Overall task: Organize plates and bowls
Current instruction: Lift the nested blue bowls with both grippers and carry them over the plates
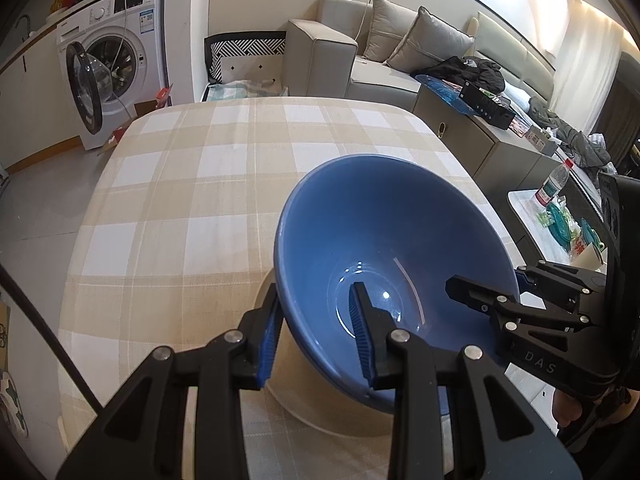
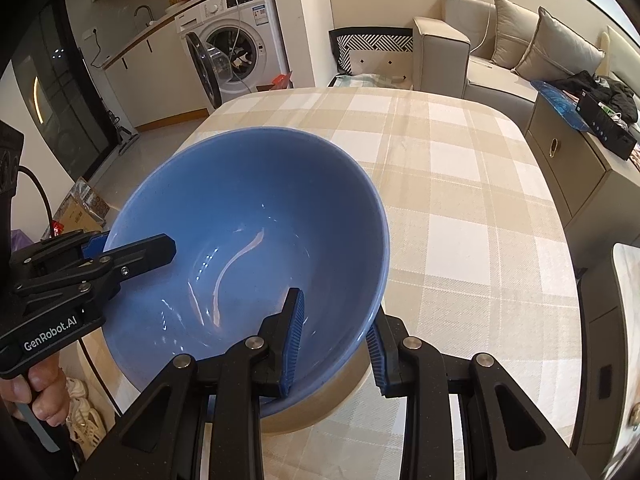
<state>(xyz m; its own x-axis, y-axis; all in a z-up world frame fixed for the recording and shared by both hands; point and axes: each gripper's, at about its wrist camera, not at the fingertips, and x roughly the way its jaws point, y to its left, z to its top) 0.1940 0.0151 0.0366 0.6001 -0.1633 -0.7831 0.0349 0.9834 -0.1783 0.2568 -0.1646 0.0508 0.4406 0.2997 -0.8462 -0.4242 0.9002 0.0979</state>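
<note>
We work over the checked tabletop (image 1: 224, 184), where the blue bowl (image 1: 384, 248) sits near us above a cream plate (image 1: 288, 392) under its base; contact between them cannot be confirmed. The left tongs (image 1: 316, 340) pinch the bowl's left wall, the right tongs (image 2: 336, 344) its right wall. We judge uneven release the main risk: the glazed wall may slip, tilt and strike the plate.

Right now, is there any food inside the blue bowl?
No, the blue bowl is bare inside, showing only shiny glaze and light reflections.
</note>
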